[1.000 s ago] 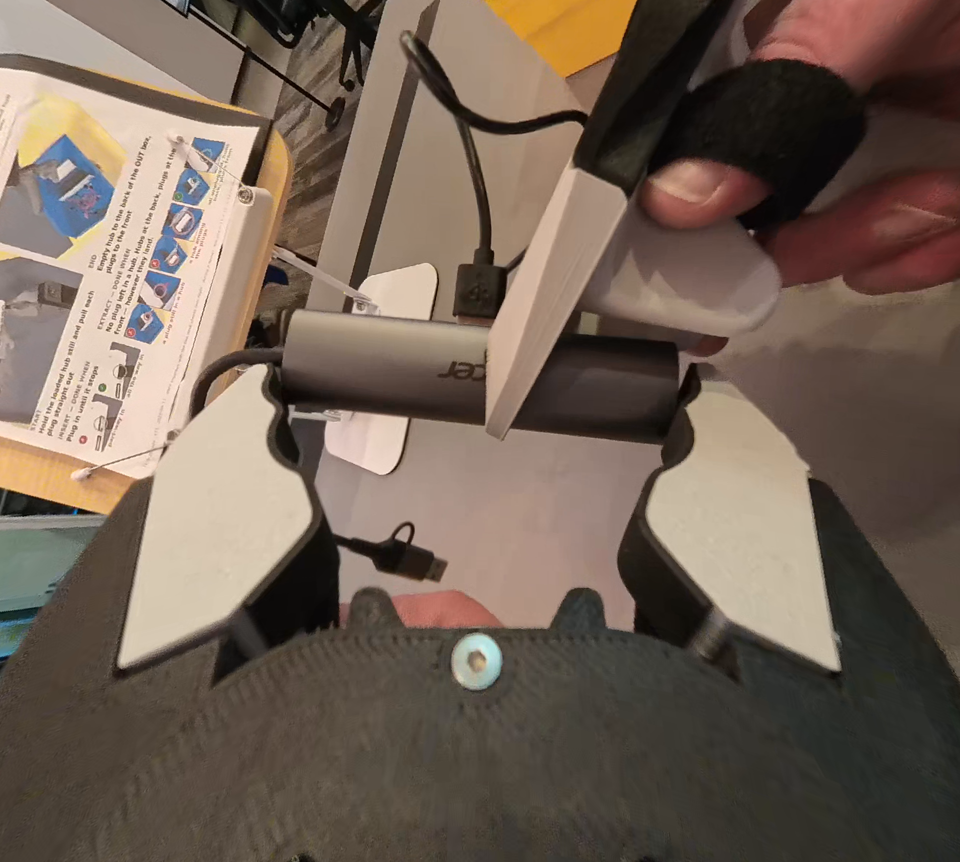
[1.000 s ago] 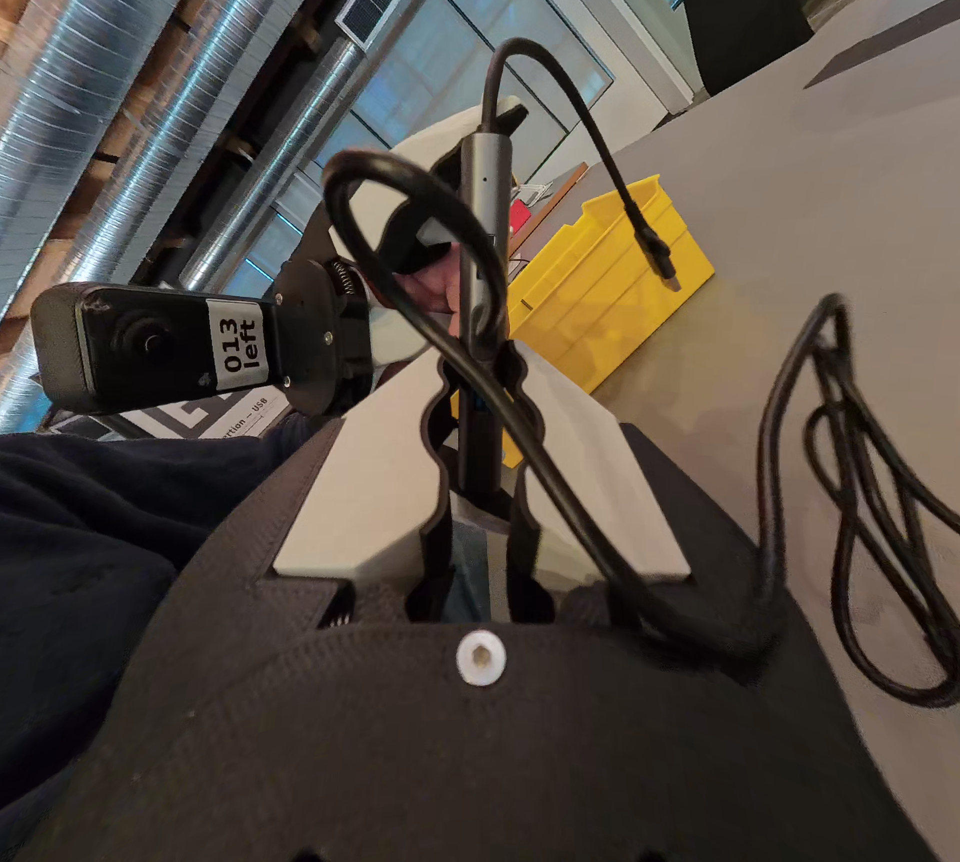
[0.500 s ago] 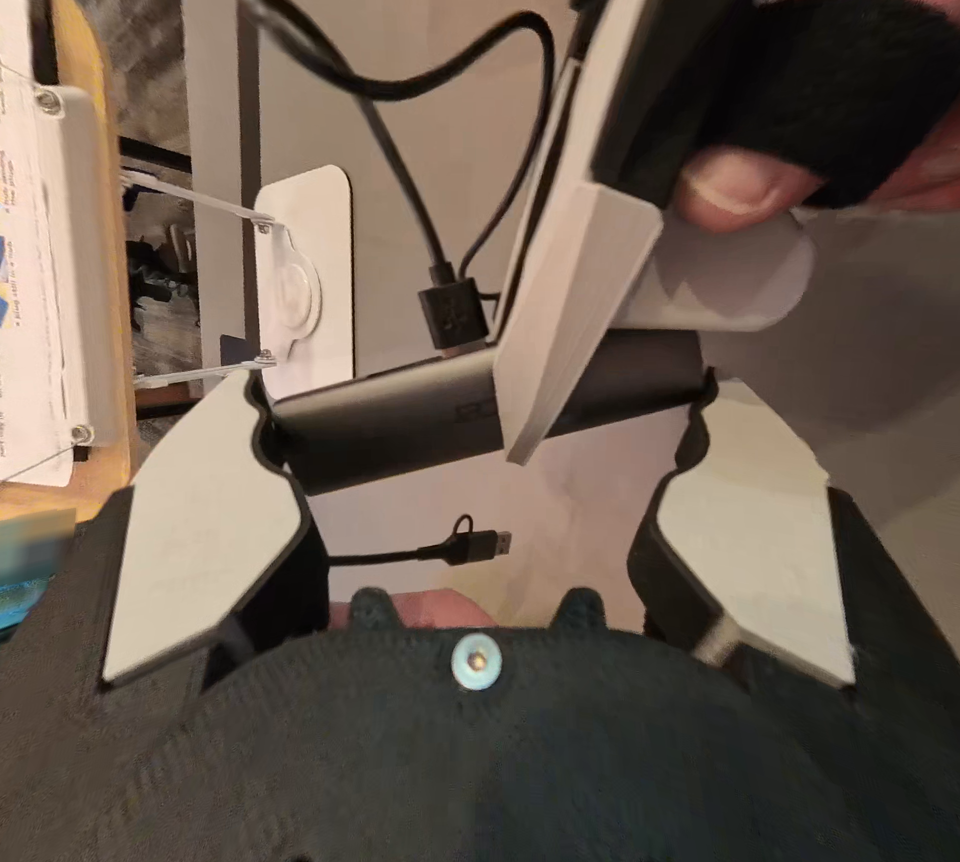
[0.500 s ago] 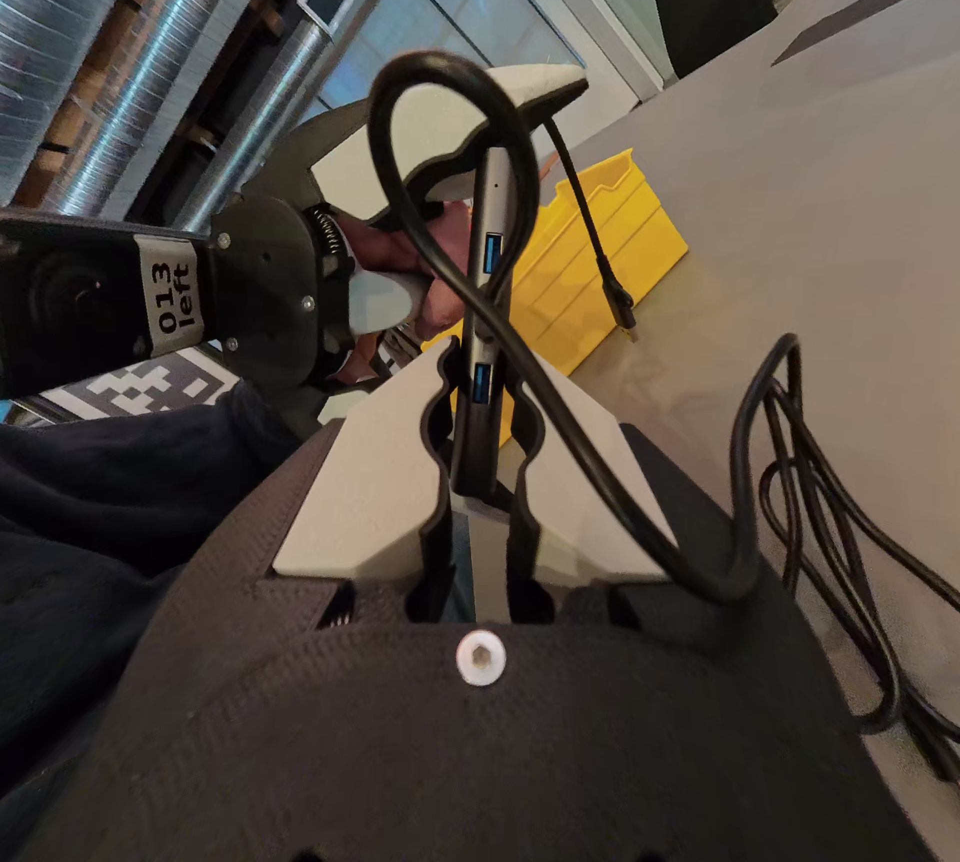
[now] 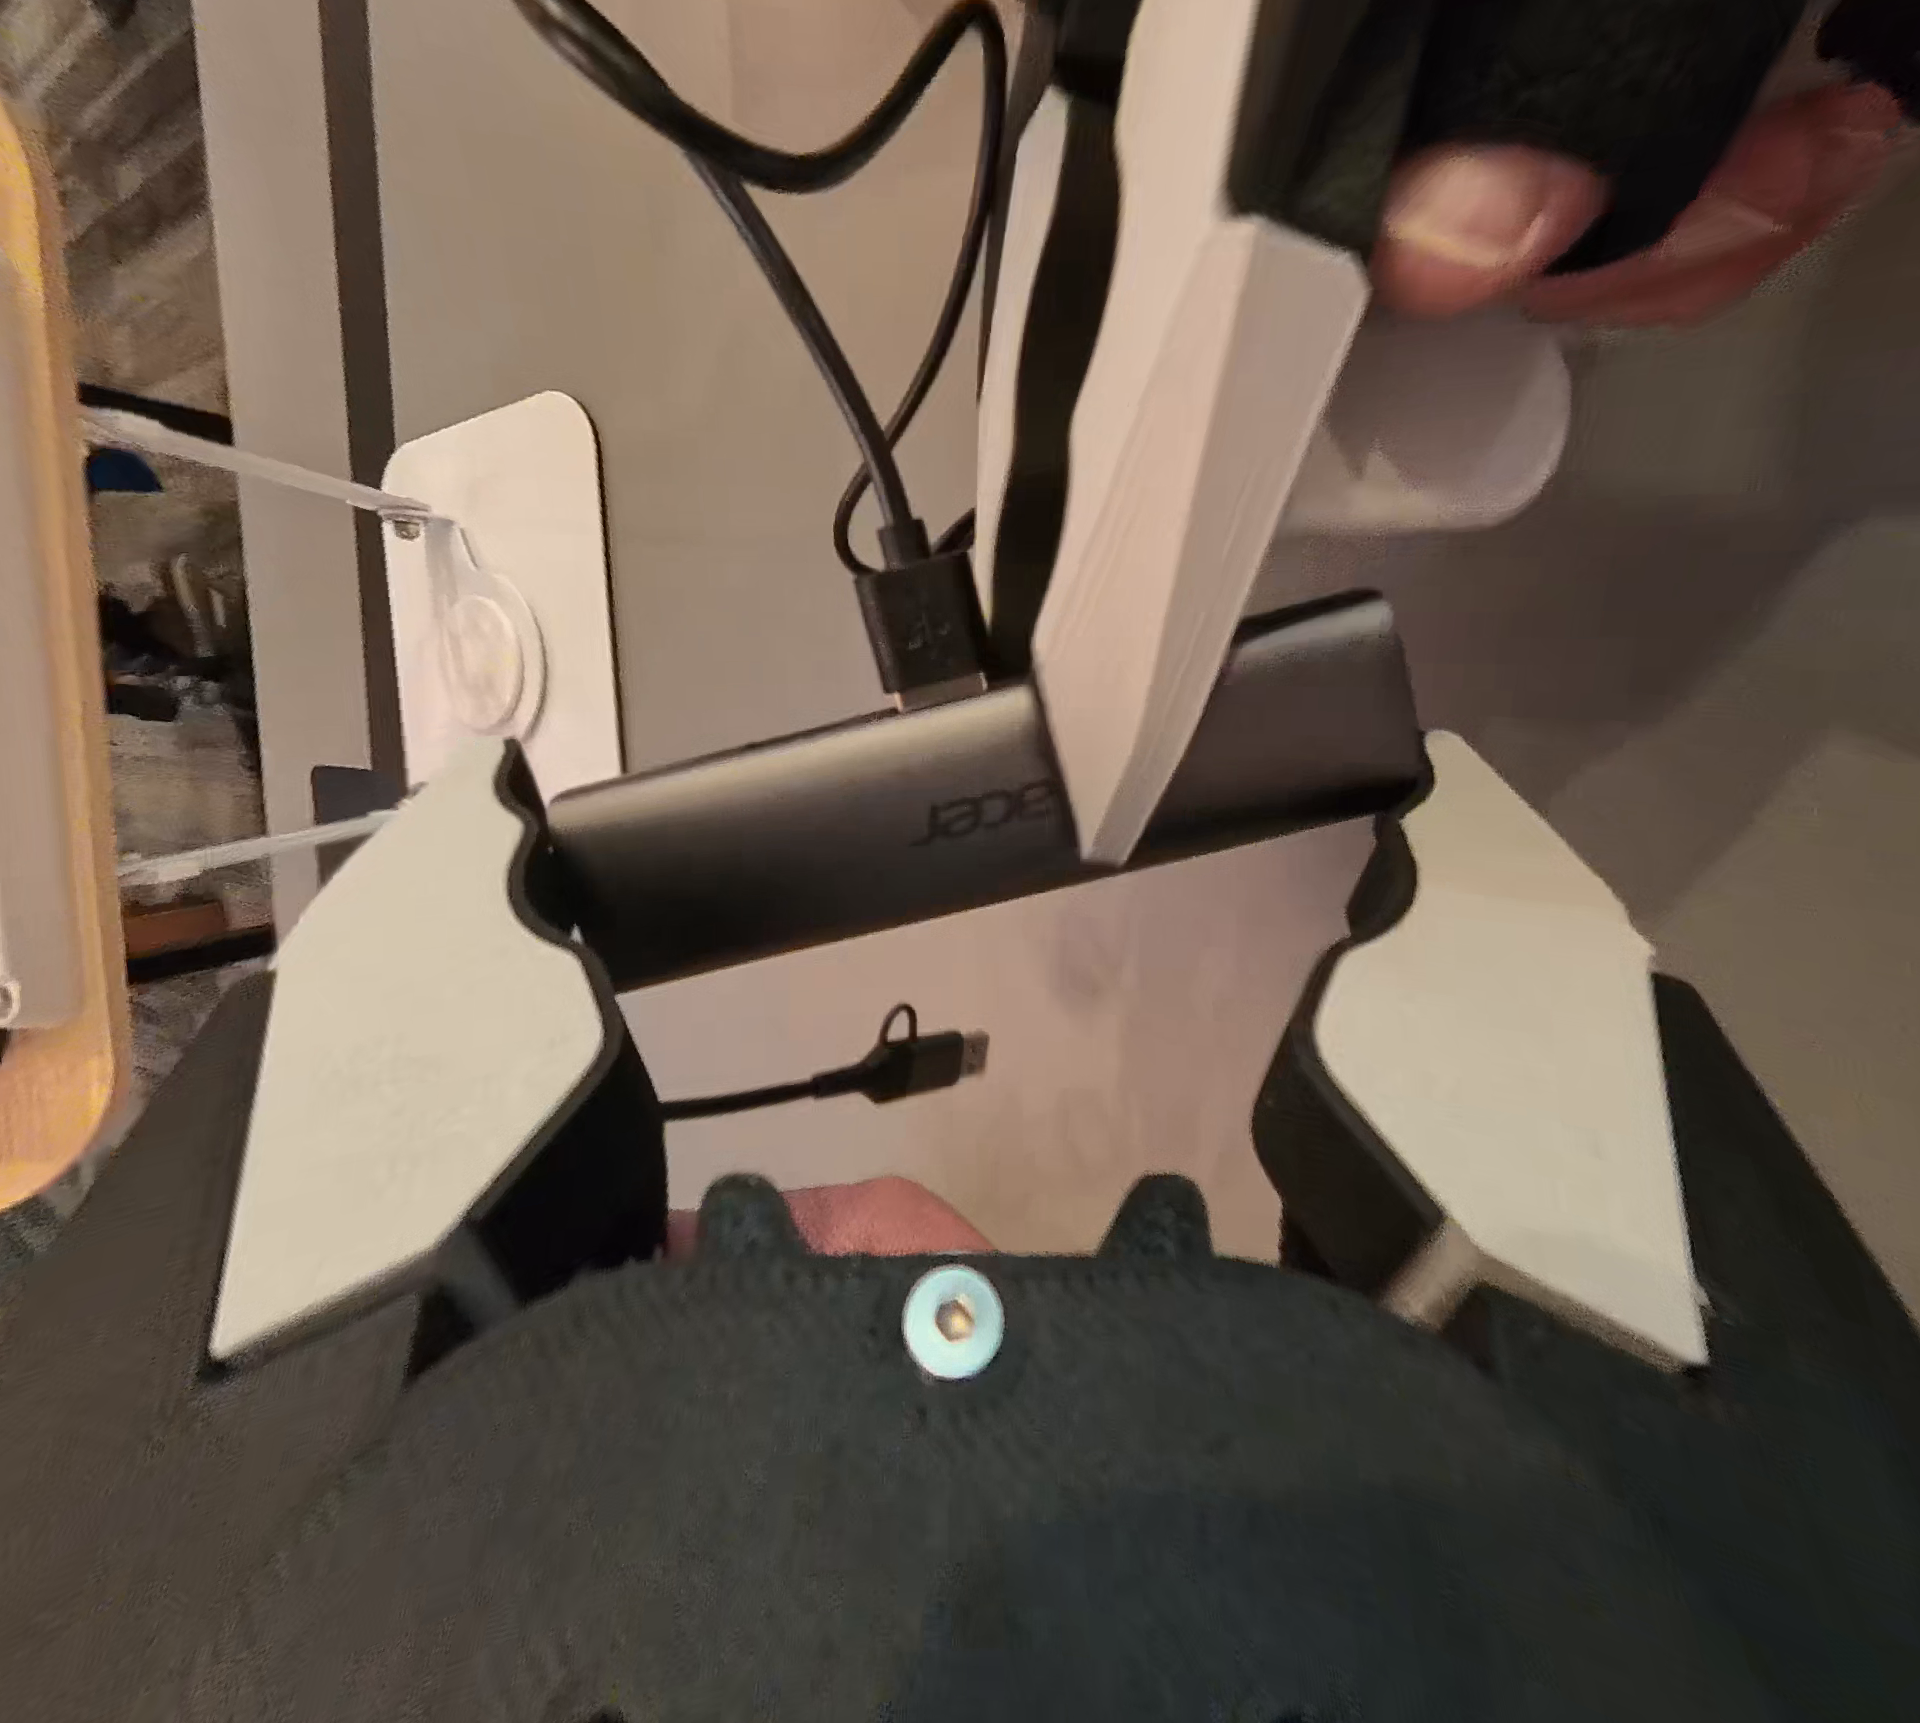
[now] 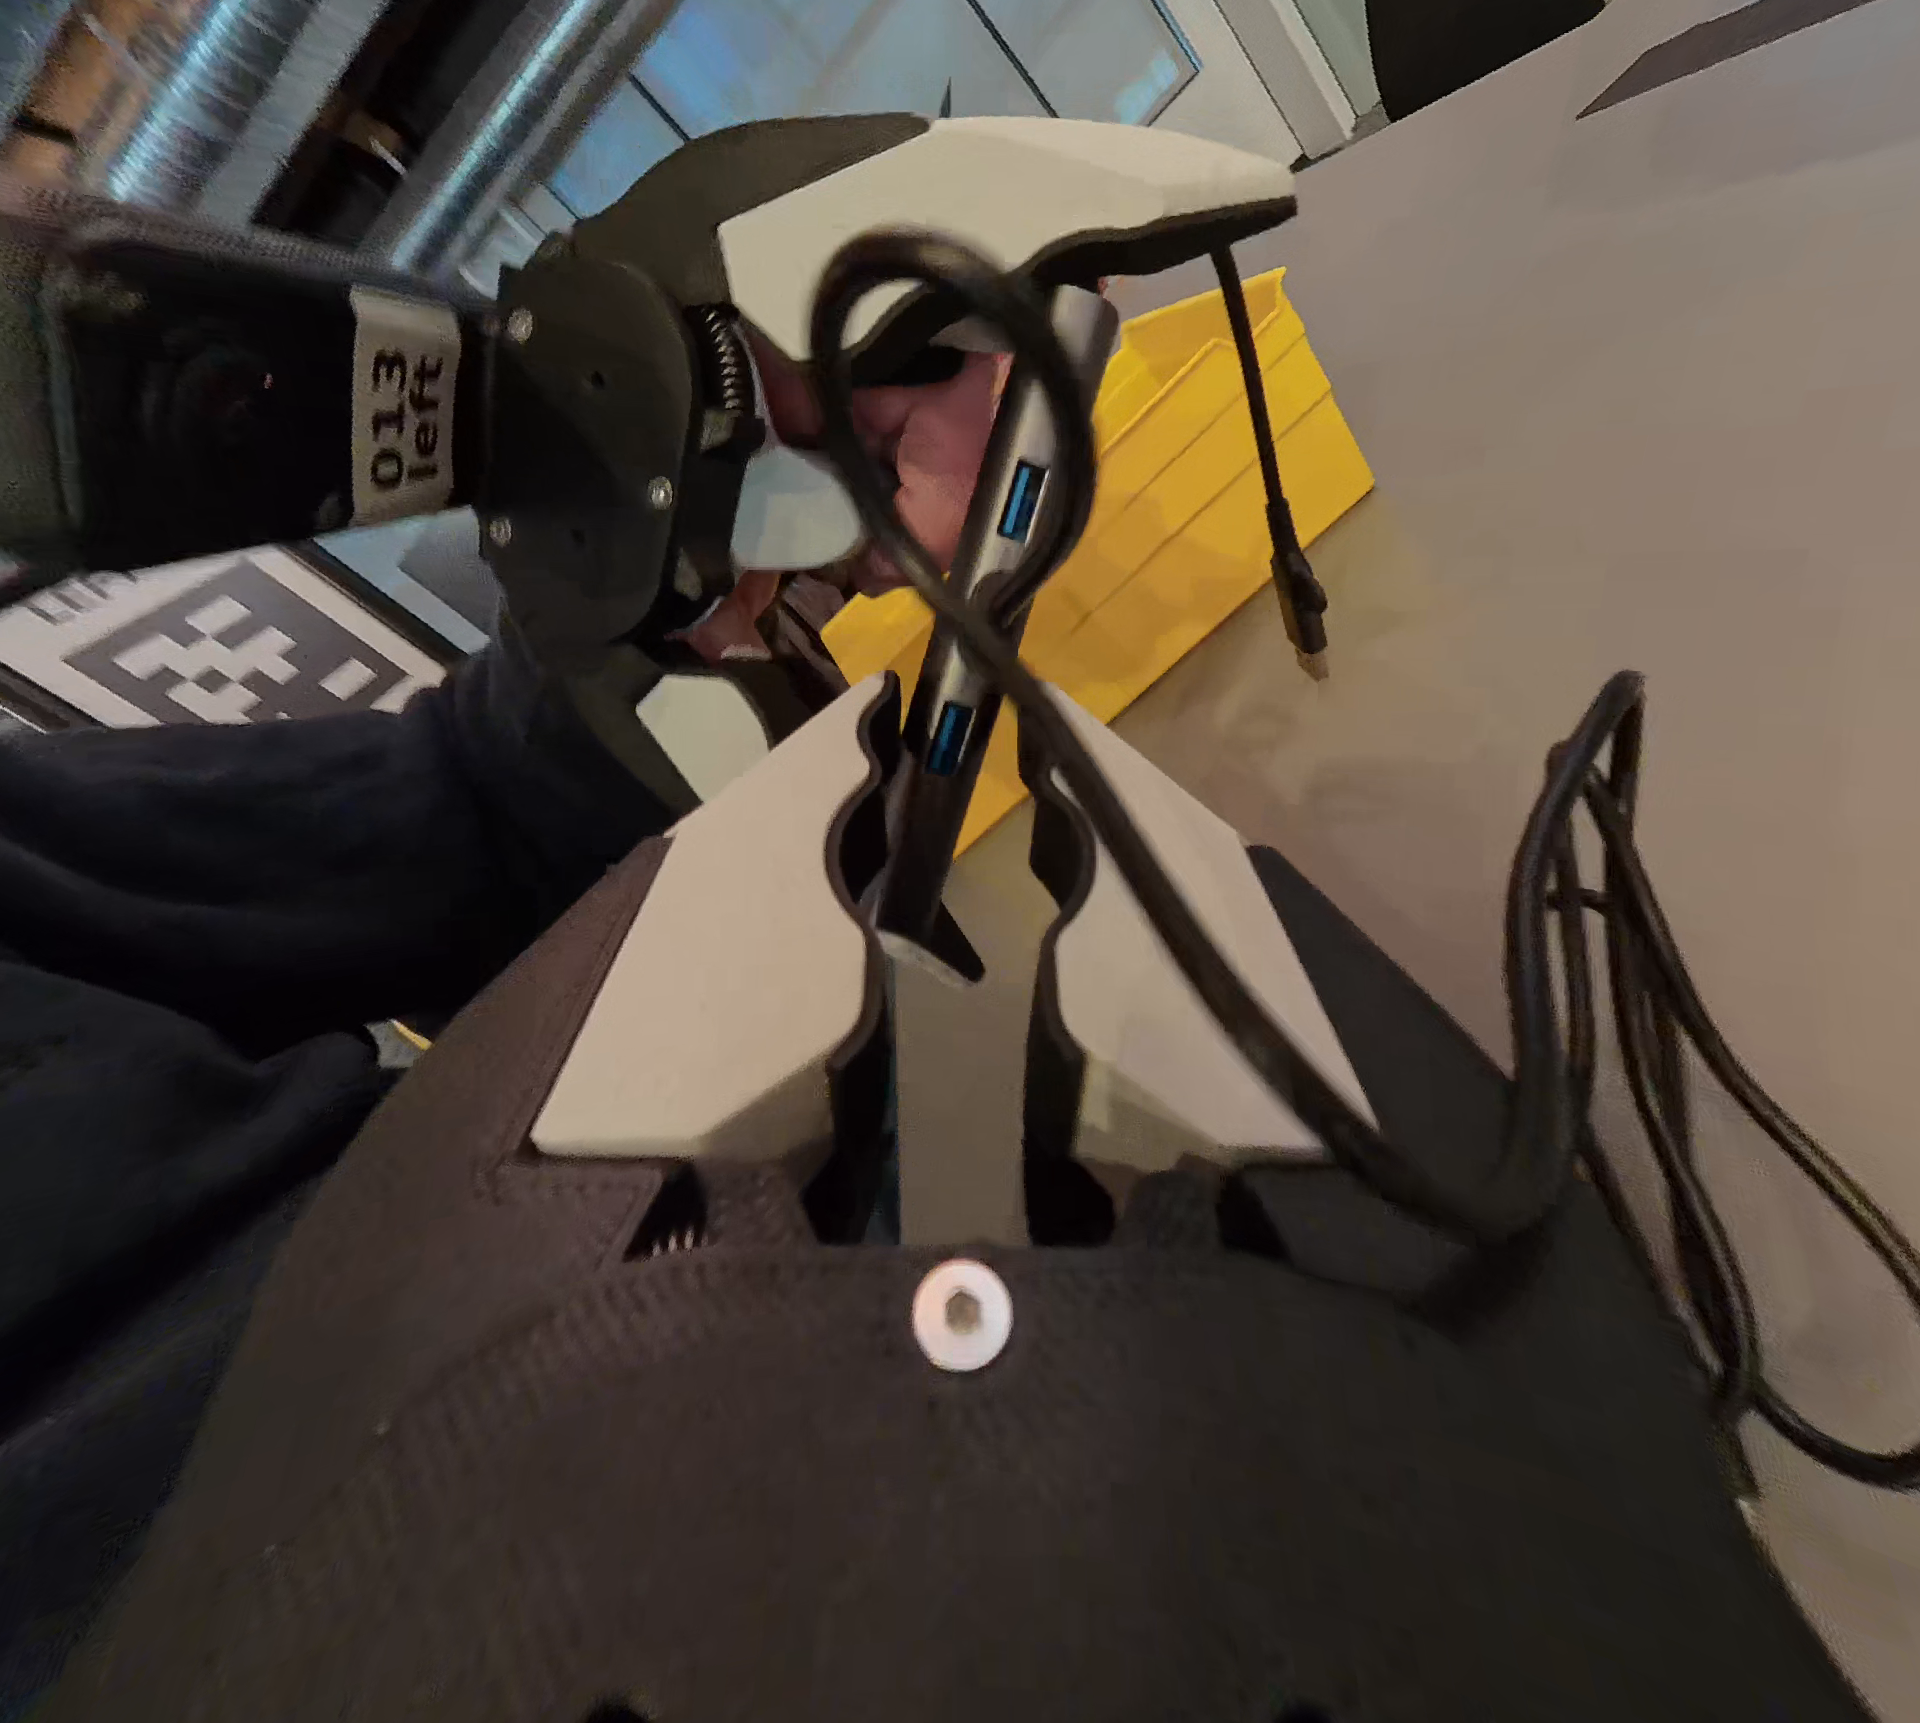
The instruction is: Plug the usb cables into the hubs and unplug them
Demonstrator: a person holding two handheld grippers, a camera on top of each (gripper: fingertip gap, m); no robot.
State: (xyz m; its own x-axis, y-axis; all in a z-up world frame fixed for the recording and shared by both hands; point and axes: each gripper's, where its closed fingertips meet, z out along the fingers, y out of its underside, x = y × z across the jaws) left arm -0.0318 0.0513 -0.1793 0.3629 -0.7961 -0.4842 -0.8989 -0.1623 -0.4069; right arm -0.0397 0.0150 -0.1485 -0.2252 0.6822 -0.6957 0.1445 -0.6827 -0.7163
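While the left gripper [image 5: 971, 826] clamps the hub [image 5: 831, 832] endwise, the right gripper [image 6: 961, 826], slightly parted, straddles it beside the plug [image 5: 920, 624], apparently gripping nothing.

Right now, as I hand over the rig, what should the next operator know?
Left gripper: shut on the hub, end to end, above the table.
Right gripper: straddles the hub; clamped or not, I cannot tell.
One black USB plug sits in a hub port; two blue ports are empty.
Hub's own lead dangles; more cables lie on the table.
To do: plug the rest, then unplug.
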